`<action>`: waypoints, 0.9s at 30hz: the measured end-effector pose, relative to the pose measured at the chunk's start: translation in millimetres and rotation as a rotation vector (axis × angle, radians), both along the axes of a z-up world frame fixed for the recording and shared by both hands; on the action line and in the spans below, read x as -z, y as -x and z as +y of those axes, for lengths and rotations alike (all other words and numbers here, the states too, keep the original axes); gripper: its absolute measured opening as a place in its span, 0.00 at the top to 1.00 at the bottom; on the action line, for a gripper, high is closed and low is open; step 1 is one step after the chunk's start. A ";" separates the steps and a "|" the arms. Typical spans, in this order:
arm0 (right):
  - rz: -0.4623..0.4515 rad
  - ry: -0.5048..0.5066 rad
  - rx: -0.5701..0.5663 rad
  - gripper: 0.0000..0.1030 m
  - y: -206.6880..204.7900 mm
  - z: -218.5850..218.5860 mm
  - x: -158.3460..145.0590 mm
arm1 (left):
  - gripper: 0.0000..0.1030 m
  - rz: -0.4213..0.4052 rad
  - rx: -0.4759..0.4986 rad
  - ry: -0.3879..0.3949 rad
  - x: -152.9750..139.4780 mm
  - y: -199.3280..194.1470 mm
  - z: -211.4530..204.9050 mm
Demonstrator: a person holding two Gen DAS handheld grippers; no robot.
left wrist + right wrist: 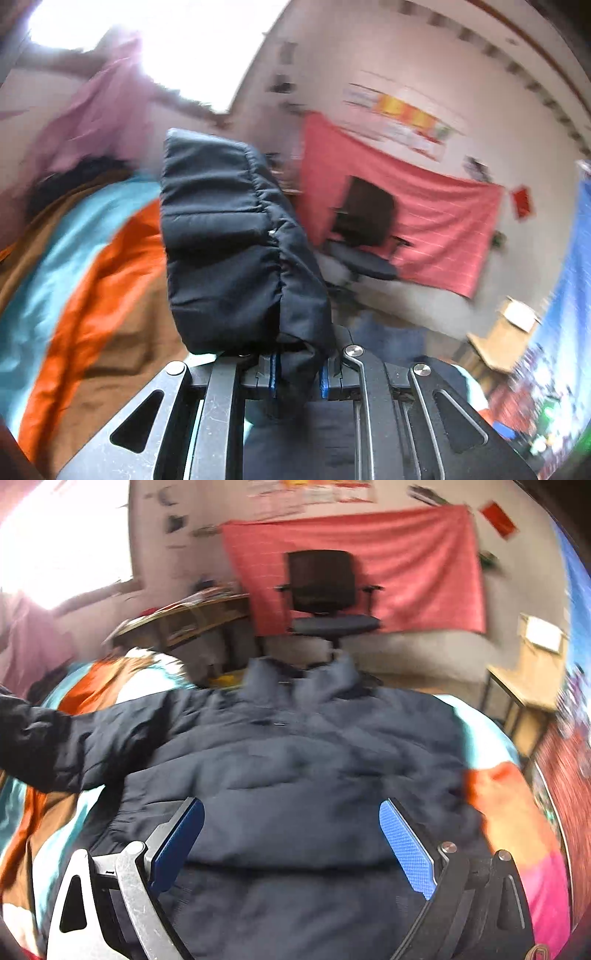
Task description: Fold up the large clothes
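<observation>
Right wrist view takes in the whole job: a dark navy puffer jacket [295, 768] lies spread face up on a bed covered by a striped blanket [509, 812] of orange, teal and brown. Its collar sits toward 12 o'clock, pointing at an office chair [325, 590] and a red cloth [406, 565] hung on the far wall. The body is still flat and unfolded, so by my reading the fold has only just begun. One sleeve [48, 746] stretches out toward 9 o'clock, raised off the blanket; the other sleeve I cannot make out at 3 o'clock. Left to do, as I judge it: bring the sleeves across the chest, then fold the body over and square it up.

The right gripper [291, 845] hovers over the hem at 6 o'clock with its blue pads set wide apart, gripping nothing; whether it touches the cloth below is unclear.

In the left wrist view, the left gripper [298, 376] is pinched narrow on the sleeve end, and the padded cuff [229, 240] stands up out of the jaws toward 12 o'clock, blanket at 9 o'clock behind it. Blue pads press the fabric from both sides.
</observation>
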State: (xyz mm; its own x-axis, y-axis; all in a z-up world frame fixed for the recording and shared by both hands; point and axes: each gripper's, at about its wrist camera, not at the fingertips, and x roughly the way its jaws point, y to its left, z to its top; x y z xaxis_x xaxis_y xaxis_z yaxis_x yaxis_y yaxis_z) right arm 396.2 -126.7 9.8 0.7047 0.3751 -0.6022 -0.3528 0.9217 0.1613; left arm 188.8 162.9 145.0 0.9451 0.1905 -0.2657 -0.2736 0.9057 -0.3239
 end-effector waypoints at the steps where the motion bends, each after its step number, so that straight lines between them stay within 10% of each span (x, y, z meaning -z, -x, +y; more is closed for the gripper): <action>1: 0.003 0.002 0.019 0.07 0.0 -9.1 -1.8 | 0.87 0.000 0.031 -0.006 -1.8 -5.5 -9.8; 10: 0.018 -0.010 0.136 0.07 3.4 -90.8 -11.1 | 0.88 0.199 0.493 -0.016 22.4 -90.7 -140.8; 21: 0.102 -0.028 0.159 0.07 0.5 -134.6 12.9 | 0.86 0.516 0.702 0.037 102.2 -158.1 -226.1; 27: 0.203 -0.018 0.146 0.07 -9.9 -146.3 51.0 | 0.56 0.629 0.800 0.184 118.2 -168.1 -204.4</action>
State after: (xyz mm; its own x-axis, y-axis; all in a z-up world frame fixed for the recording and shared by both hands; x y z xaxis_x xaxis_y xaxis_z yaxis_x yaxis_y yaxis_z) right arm 406.1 -272.9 -41.1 0.6177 0.2899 -0.7310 -0.1747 0.9569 0.2319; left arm 356.8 -41.6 26.7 0.4572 -0.5260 -0.7172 0.2191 0.8481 -0.4823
